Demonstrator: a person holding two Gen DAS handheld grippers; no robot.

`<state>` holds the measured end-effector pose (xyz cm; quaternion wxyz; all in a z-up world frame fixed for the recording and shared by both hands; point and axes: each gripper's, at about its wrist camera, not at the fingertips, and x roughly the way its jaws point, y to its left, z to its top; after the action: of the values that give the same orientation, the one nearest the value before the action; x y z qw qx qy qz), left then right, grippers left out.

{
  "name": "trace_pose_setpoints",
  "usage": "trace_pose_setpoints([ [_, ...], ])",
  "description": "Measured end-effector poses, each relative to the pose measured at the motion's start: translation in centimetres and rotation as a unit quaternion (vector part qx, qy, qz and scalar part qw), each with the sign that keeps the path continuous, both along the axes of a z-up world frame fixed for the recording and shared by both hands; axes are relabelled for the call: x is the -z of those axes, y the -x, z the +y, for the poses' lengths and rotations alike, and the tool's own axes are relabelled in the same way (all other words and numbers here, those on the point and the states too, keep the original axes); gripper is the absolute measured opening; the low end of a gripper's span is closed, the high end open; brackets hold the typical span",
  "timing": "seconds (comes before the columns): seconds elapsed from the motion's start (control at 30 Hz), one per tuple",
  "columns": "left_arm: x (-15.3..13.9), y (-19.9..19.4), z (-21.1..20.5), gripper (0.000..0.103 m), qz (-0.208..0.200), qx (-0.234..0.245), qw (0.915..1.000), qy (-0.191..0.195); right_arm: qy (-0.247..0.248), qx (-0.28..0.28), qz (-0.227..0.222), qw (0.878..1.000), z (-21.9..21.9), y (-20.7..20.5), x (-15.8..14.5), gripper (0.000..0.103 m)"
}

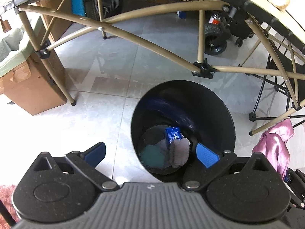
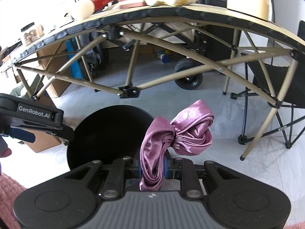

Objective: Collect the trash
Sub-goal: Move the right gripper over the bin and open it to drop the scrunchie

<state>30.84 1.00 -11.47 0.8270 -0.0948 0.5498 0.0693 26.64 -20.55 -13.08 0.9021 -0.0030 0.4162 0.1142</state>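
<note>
Where "GenRobot.AI" reads on the left gripper [image 1: 150, 154], fingers wide over the black bin [image 1: 209, 114]; right gripper [image 2: 152, 167] pinches pink satin cloth [image 2: 179, 133] just right of it. Bin contents murky.

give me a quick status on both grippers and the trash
Left gripper open, empty, over the black bin. Right gripper shut on pink cloth, beside the bin. Nothing blocking the opening.

Both grippers, left gripper [image 1: 150, 153] and right gripper [image 2: 152, 167], have black speckled bodies, grey ribbed centres, silver rivets and blue pads; white "GenRobot.AI" lettering shows middle left.
</note>
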Motion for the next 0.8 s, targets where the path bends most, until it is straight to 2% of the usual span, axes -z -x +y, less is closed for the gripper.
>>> trace_pose_setpoints([
  [0.37,-0.4,1.4,3.6,0.103,-0.008,-0.025,0.9996,-0.005,0.008,-0.044,-0.006,0.999,4.6,-0.4,-0.3,0.019],
  [0.8,-0.4,3.0,7.8,0.103,-0.012,-0.054,0.9981,-0.027,0.008,-0.070,0.015,0.997,8.6,-1.6,0.7,0.019],
])
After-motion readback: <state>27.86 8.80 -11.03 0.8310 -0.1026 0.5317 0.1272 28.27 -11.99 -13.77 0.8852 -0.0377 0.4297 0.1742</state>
